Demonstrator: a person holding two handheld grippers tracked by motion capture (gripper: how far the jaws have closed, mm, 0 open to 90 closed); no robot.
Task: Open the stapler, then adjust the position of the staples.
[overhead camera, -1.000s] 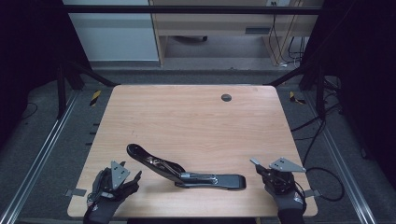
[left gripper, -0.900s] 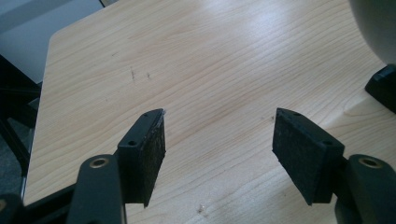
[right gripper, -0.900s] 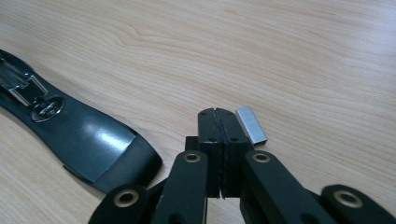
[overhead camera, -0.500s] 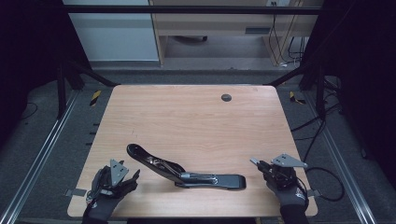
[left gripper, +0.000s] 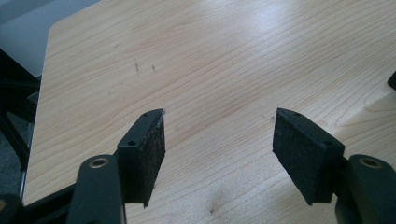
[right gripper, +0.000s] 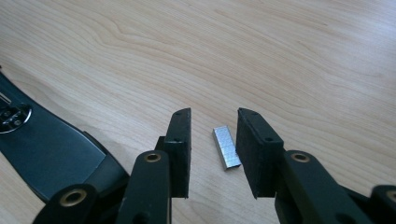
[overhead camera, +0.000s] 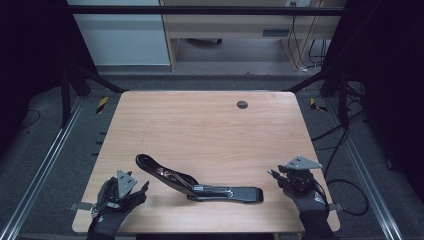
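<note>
Setting: pale wood-grain worktop [overhead camera: 210, 130] in a dim room, cabinet and cables beyond its far edge, floor rails at either side.

Item 1, staple strip [right gripper: 227, 147]: short silver block lying flat on the wood at about 5 o'clock on the worktop. It sits in the gap of the right gripper [right gripper: 212, 140], touched by neither pad. The jaws have just been opening, so the strip looks set down rather than about to be lifted.

Item 2, stapler [overhead camera: 200, 181]: black, swung fully open, base flat toward 5 o'clock, arm raised toward 8 o'clock. Probably left open so the channel can take the strip. Its base end lies near the right gripper [overhead camera: 280, 175].

Item 3, right gripper: half open, empty, low over the wood at 5 o'clock, gloved hand behind.

Item 4, left gripper [overhead camera: 137, 190]: jaws wide, nothing between them, at 7 o'clock, near the stapler's raised end; seemingly waiting to steady it.

Item 5, dark round grommet [overhead camera: 242, 104]: 12 o'clock, well apart from everything.
</note>
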